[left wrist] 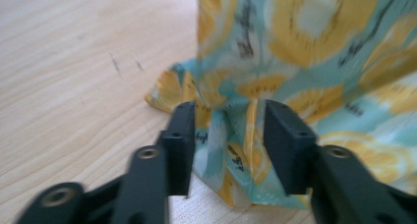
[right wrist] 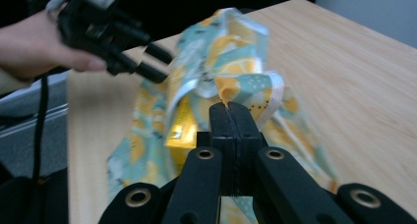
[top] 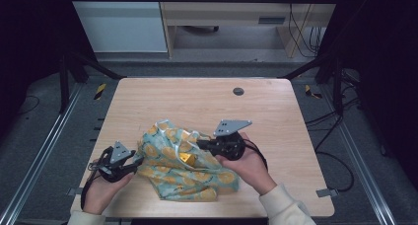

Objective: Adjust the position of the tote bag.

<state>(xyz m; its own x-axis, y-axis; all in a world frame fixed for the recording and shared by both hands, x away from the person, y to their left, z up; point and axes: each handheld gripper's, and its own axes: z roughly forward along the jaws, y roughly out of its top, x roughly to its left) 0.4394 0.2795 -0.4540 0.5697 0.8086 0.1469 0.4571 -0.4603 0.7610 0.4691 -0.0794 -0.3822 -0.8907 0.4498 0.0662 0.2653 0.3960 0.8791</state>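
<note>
I had the left tool [top: 132,162] low at about seven o'clock on the desk [top: 276,106], its jaws standing apart with a fold of the patterned bag [top: 182,161] between them. In the left gripper view that fold of teal and yellow cloth [left wrist: 236,150] sat in the gap, and neither jaw had pressed onto it, so I called that tool open around the bag's edge.

The bag itself lay crumpled near the front of the desk, around six o'clock, between my two hands, its near corner close to the front edge. A yellow box [top: 186,158] peeked out of its mouth at the middle.

At roughly five o'clock I held the right tool [top: 199,145], pointing toward nine. In the right gripper view its jaws [right wrist: 230,117] were pressed flat together, and the bag's white-trimmed rim [right wrist: 255,94] rose right at their tips. I read it as clamped on that rim, lifting the opening, with the yellow box [right wrist: 181,130] just left of the jaws inside the cloth. The left tool [right wrist: 147,62] showed beyond, at the bag's far side from there.

Farther off, toward twelve o'clock, a small dark round cap [top: 238,91] sat in the bare wood.
</note>
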